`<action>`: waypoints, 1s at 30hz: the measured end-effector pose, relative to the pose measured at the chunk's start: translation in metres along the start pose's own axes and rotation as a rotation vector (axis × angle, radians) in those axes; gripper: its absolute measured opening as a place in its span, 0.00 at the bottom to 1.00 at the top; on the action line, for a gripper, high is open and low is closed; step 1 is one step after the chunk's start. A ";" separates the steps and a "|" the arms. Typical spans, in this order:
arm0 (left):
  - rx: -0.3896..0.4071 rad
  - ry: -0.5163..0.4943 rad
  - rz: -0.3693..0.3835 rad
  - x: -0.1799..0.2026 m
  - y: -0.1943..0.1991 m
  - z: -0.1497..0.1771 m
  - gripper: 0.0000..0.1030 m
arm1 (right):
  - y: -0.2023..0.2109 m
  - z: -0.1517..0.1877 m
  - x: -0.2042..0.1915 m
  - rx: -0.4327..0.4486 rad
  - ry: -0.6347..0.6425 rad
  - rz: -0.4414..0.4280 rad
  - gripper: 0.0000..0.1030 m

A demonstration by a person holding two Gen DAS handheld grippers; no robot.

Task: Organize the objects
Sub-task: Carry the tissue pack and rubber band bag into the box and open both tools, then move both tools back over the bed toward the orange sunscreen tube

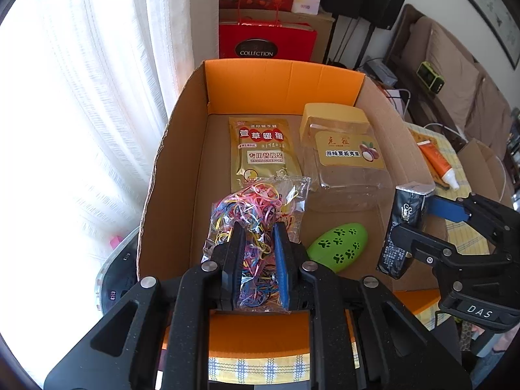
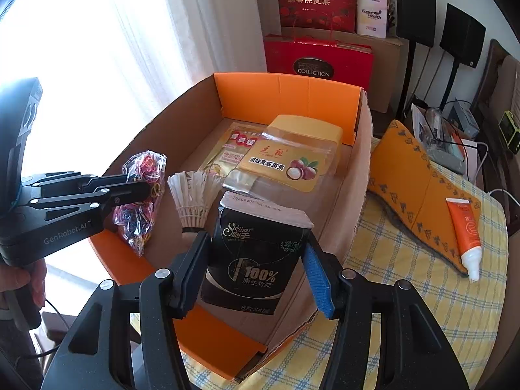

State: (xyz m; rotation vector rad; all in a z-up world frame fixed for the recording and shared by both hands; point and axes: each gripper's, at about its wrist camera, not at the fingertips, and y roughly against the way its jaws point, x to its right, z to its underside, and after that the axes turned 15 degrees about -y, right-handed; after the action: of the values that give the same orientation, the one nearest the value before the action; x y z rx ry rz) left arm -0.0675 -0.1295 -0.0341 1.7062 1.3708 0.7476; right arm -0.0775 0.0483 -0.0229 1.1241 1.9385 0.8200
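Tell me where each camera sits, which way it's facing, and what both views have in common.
Left wrist: on the left gripper, looking steeply down along its fingers into the box; its fingers pinch the rubber band bag; the right gripper shows at right.
Right wrist: on the right gripper, looking down into the box from its near right side; its fingers clamp the tissue pack; the left gripper and a hand show at left.
Shared: box, jar, gold packet, tube, both held items.

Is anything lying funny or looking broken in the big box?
Yes: the clear plastic jar with a yellow lid lies tipped on its side inside the cardboard box, not standing. The box's left wall has a ragged, torn top edge.
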 end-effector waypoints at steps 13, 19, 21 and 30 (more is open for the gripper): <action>0.063 0.053 -0.039 -0.010 0.024 -0.002 0.77 | 0.011 -0.002 0.000 0.031 -0.015 0.000 0.65; 0.123 0.083 -0.048 -0.008 0.039 -0.005 0.94 | 0.028 -0.008 0.005 0.079 -0.027 0.003 0.80; 0.131 0.090 -0.037 -0.007 0.042 -0.006 0.97 | 0.035 -0.010 0.008 0.091 -0.035 0.003 0.84; 0.120 0.047 -0.008 0.015 0.037 -0.012 1.00 | 0.060 -0.015 0.033 0.156 -0.089 0.052 1.00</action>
State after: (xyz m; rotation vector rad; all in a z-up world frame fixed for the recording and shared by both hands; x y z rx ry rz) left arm -0.0560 -0.1159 0.0038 1.7845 1.4808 0.7173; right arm -0.0758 0.0997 0.0239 1.2864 1.9324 0.6440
